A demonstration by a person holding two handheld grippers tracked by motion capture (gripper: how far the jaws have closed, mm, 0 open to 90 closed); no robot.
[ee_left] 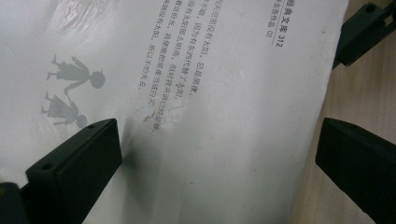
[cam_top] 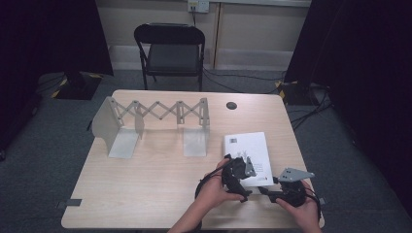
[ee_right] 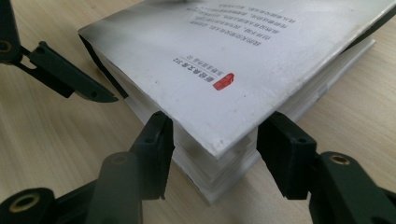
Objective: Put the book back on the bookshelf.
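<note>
White book (cam_top: 248,148) lies flat on the wooden table (cam_top: 145,179), near its right front edge. Right gripper (ee_right: 212,140) clamps its near corner, 2 jaws against the page block. Left gripper (ee_left: 217,149) hovers over the cover, jaws wide, holding nothing. High view adds a metal expanding rack (cam_top: 155,121) and a black chair (cam_top: 170,48) beyond.

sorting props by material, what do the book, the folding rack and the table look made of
Book: paper, with a smooth white softcover showing faint sheen and stacked page edges.
Folding rack: probably pale painted metal, thin flat end plates and scissor slats.
Table: light wood-grain top, likely laminate.
</note>
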